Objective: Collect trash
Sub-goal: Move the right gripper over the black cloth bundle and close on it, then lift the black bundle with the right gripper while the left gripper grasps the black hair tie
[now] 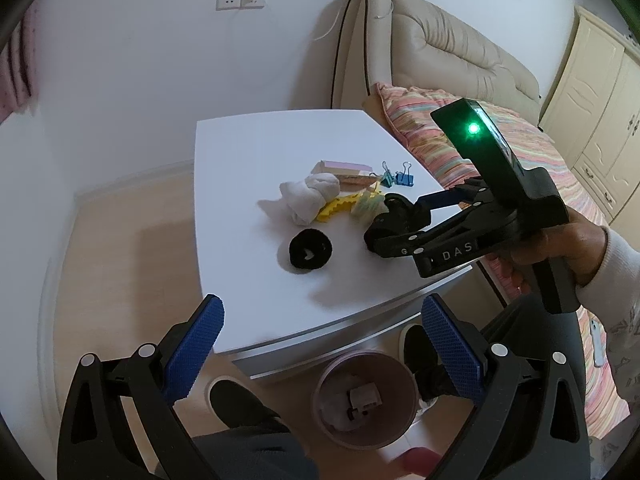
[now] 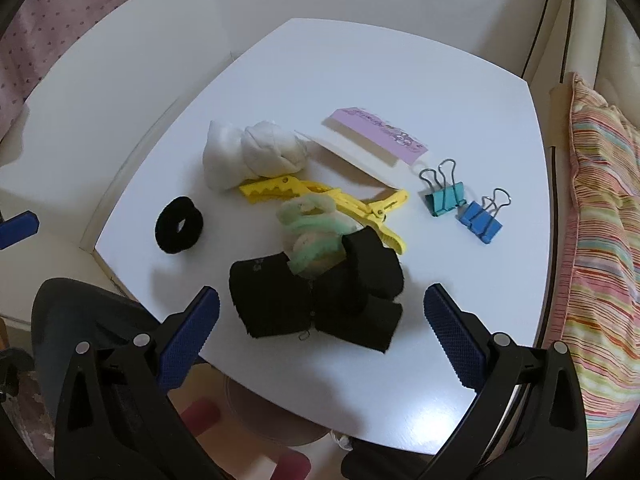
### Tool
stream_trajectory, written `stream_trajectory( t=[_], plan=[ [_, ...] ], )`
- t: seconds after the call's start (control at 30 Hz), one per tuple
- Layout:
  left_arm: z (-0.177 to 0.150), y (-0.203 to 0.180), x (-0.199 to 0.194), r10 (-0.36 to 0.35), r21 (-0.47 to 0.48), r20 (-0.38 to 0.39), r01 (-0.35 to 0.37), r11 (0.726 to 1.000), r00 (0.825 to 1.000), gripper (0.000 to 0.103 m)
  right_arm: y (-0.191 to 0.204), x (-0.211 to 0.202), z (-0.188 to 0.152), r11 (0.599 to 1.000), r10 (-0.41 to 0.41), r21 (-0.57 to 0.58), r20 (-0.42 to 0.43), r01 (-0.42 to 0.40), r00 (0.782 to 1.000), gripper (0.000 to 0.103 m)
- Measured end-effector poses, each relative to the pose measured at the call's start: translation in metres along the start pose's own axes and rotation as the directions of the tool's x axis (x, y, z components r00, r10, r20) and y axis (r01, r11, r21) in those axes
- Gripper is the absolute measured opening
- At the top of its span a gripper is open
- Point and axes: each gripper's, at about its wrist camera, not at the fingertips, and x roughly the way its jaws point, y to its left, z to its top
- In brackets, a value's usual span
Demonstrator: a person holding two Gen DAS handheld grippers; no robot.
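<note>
Left gripper [image 1: 322, 354] jaws spread wide, empty, hanging off the near edge of the white square bench [image 1: 240, 152]; directly under and between the jaws sits the round pinkish plastic waste bin [image 1: 362, 400] on the floor, a few scraps already in it, so this gripper looks parked over the drop point, waiting. Right gripper [image 2: 322, 334] jaws also spread, nothing pinched, pitched down at the bench from the near right; in the left wrist view a hand [image 1: 560, 248] holds its grip with the wrist cocked low and the jaws close over the clutter. Just ahead of and between the right jaws: folded black fabric bundle [image 2: 316, 300], likely the next pick since it is centred in the gap. Touching its far side, a crumpled pale green fuzzy wad [image 2: 308, 228], partly tucked into the black fabric. Behind that, yellow plastic toothed hair clip [image 2: 320, 200]. Left of the jaws, apart, black fuzzy ring scrunchie [image 2: 179, 226]. Right and farther out, teal binder clip [image 2: 446, 200] beside blue binder clip [image 2: 480, 222]. Farther, balled white sock [image 2: 252, 152] touching the clip's tip, then pink-topped paper card pack [image 2: 372, 136]. Which items count as trash is a guess; the wad looks likeliest. Beyond the bench: striped bedding [image 2: 600, 240].
</note>
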Motion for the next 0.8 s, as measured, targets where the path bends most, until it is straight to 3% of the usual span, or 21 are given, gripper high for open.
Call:
stream_trajectory(
  t=[0.1, 0.17, 0.6, 0.8],
  plan=[
    [-0.001, 0.002, 0.001, -0.002, -0.008, -0.003, 0.002, 1.000, 1.000, 0.095, 0.003, 0.003, 0.001, 1.000, -0.005, 0.001, 0.003, 0.005, 1.000, 0.097],
    [-0.003, 0.003, 0.000, -0.002, -0.010, -0.003, 0.002, 1.000, 1.000, 0.095, 0.004, 0.004, 0.001, 1.000, -0.005, 0.004, 0.003, 0.005, 1.000, 0.080],
    [0.000, -0.001, 0.003, -0.007, -0.003, -0.005, 0.007, 1.000, 1.000, 0.095, 0.005, -0.010, -0.017, 1.000, 0.014, -0.007, 0.039, -0.014, 0.999, 0.056],
    [0.004, -0.004, 0.007, -0.008, 0.008, -0.008, 0.008, 1.000, 1.000, 0.095, -0.002, -0.023, -0.020, 1.000, 0.027, 0.000, 0.068, -0.027, 0.997, 0.053]
  ],
)
